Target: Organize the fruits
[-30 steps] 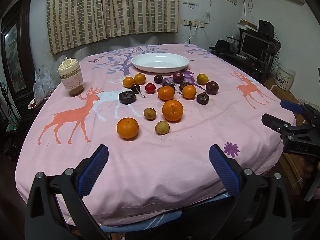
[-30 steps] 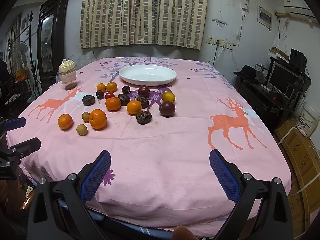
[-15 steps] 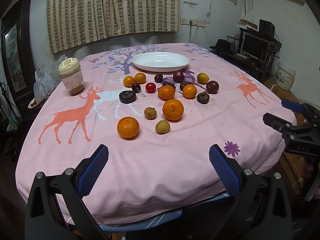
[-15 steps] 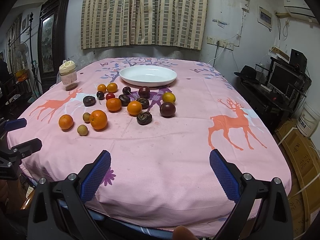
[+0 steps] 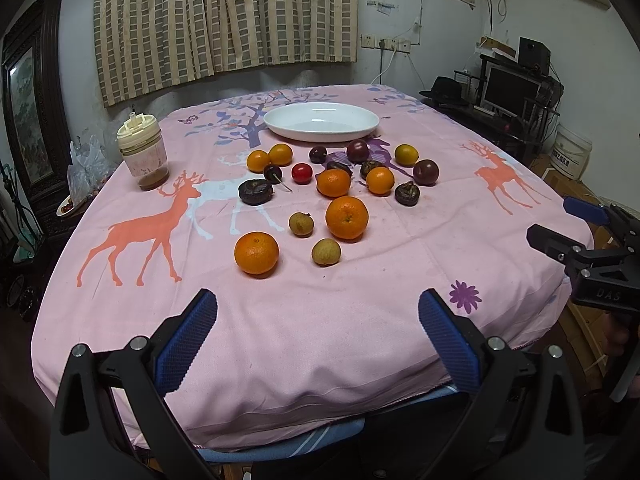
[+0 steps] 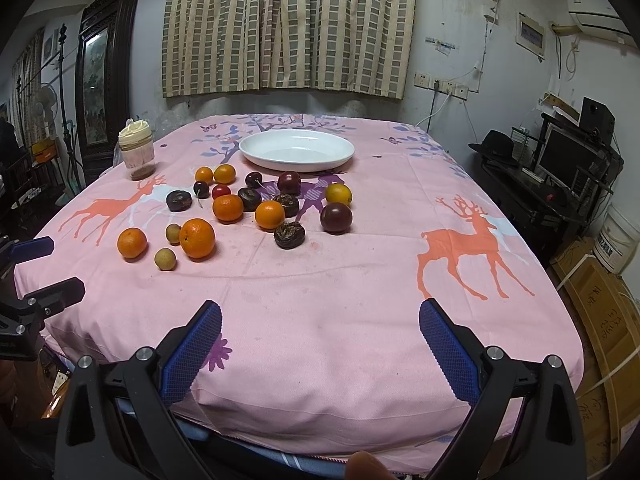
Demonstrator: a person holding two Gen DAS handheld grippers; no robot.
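I'm holding my left tongs (image 5: 318, 332) & right tongs (image 6: 320, 338) over the near edge of the desk (image 5: 360, 320), both w/ fingers wide apart, gripping nothing. Fruits are sitting loose mid-desk on the pink deer cloth: biggest orange (image 5: 346, 217) w/ two small tan fruits just beside it, another orange (image 5: 256, 252) nearest the left edge, dark plums & a red cherry tomato (image 5: 301, 172) behind. White plate (image 5: 280, 126) is lying empty toward the far edge; jar (image 5: 142, 152) is standing at the far-left corner.
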